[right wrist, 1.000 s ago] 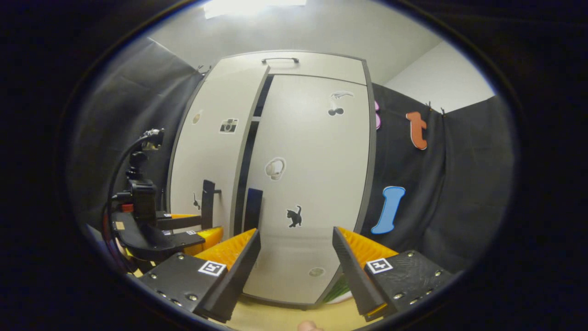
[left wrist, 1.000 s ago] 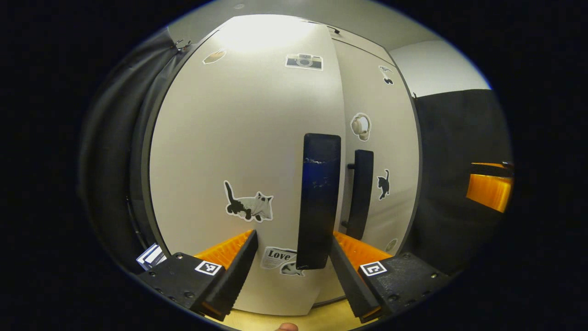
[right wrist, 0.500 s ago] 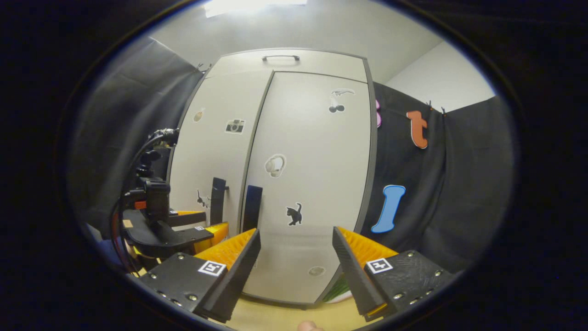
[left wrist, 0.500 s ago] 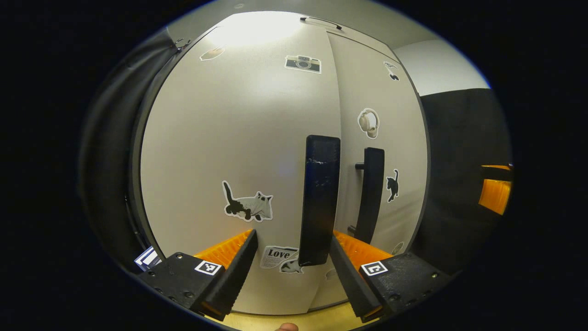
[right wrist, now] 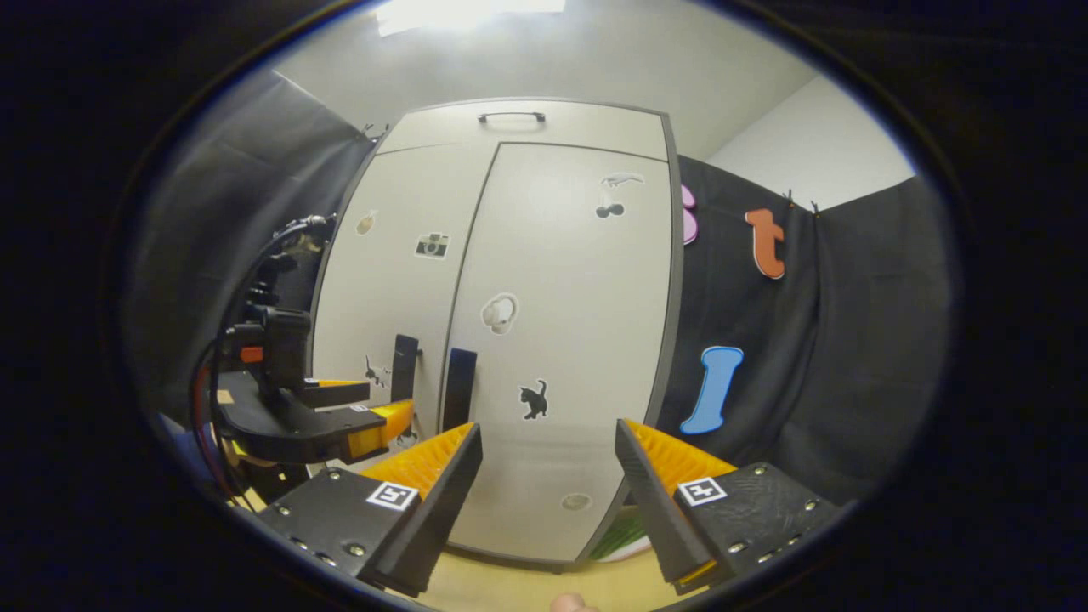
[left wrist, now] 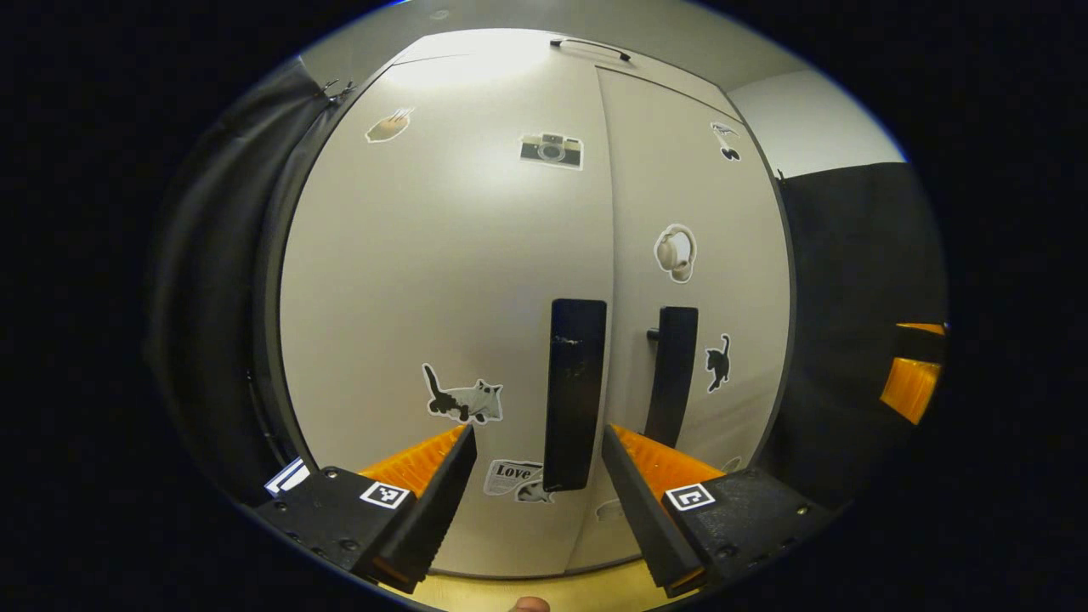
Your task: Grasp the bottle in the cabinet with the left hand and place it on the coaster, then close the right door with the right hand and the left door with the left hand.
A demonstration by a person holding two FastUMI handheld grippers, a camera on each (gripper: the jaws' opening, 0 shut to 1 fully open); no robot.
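Now the left pale cabinet door (left wrist: 442, 280) is sitting flush, gap gone; left hand-held gripper (left wrist: 534, 497) is backing off, wide open, empty; closing looks done.

The left gripper view faces the cabinet (left wrist: 476, 280) doors from close, low down. The right gripper view looks at the same cabinet (right wrist: 561, 340) from farther back, perhaps slightly rightward; both share the door fronts and handles (left wrist: 575, 391).

Left door (left wrist: 442, 280) beside right door (left wrist: 697, 280), handles (left wrist: 575, 393) adjacent at seam.
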